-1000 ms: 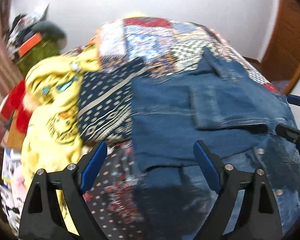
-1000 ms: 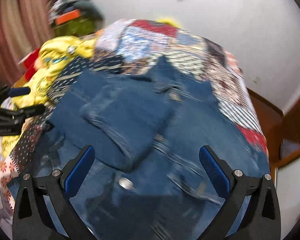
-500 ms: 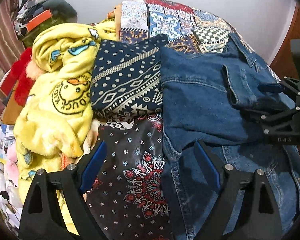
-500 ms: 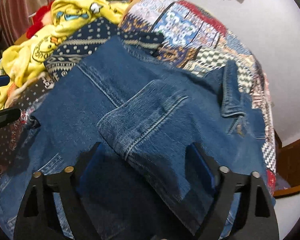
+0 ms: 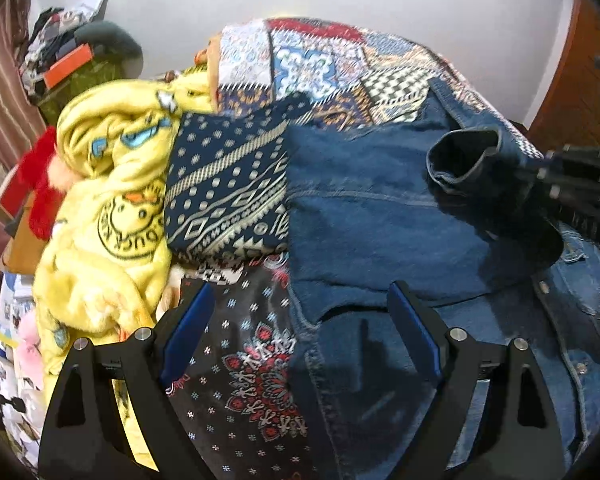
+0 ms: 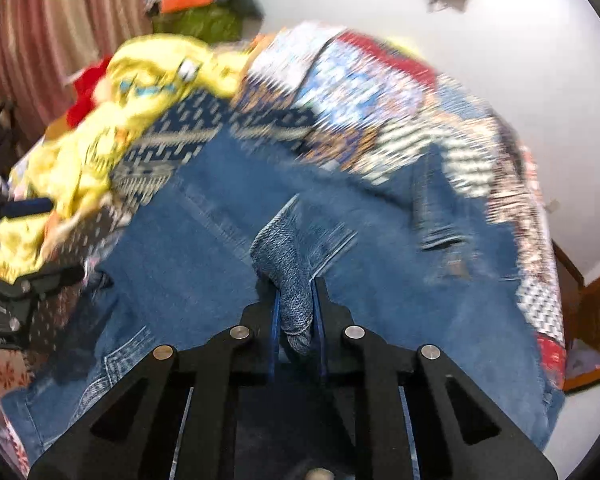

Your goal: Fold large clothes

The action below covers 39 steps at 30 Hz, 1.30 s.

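Observation:
A blue denim jacket [image 5: 360, 208] lies spread on the bed, buttons toward the right. My left gripper [image 5: 300, 292] is open just above its near left edge, nothing between the blue pads. In the right wrist view my right gripper [image 6: 296, 284] has its jaws closing tight on a raised fold of the denim jacket [image 6: 180, 248], pads pressing the cloth. The left wrist view shows the right gripper [image 5: 572, 184] at the right edge, lifting a curled cuff-like piece of denim. The left gripper [image 6: 20, 240] shows at the far left of the right wrist view.
A patchwork bedspread [image 5: 320, 64] covers the bed. Left of the jacket lie a navy patterned cloth [image 5: 228, 192], a dark floral cloth [image 5: 252, 360] and a yellow duck blanket [image 5: 100, 200]. Clutter [image 5: 68, 60] is piled at the back left; a wooden door [image 5: 572, 80] stands on the right.
The right gripper's jaws went from wide open above the jacket to closed on a fold of denim, which now stands raised. The left gripper stays open over the jacket's left edge.

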Each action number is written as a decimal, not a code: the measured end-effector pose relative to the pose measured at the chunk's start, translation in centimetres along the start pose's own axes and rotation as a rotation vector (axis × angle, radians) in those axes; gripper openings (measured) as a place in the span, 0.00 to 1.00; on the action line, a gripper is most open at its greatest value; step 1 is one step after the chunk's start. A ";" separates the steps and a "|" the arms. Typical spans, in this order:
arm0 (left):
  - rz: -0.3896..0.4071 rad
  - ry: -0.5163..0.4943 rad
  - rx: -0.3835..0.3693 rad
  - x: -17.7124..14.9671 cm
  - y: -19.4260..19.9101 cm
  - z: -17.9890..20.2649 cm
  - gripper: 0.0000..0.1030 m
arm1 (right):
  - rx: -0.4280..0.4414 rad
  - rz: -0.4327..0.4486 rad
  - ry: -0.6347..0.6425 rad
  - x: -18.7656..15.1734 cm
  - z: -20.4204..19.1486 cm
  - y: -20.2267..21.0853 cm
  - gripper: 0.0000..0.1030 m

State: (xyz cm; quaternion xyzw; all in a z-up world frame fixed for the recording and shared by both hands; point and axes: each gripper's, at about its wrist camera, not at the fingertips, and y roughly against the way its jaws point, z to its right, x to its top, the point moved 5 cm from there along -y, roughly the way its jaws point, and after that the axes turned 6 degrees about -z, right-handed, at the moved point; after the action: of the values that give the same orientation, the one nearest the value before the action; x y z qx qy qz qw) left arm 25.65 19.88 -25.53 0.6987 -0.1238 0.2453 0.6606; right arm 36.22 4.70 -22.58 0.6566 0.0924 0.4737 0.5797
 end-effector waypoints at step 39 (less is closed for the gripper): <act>-0.137 -0.001 0.022 -1.2 -4.8 6.7 0.87 | -0.021 -0.033 -0.629 -18.1 18.0 4.7 0.38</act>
State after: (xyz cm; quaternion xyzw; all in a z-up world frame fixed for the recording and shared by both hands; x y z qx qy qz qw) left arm 28.27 13.55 -30.33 0.7130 -0.0729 0.2006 0.6679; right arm 37.69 -21.02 -25.74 0.7632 -0.0856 0.2391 0.5941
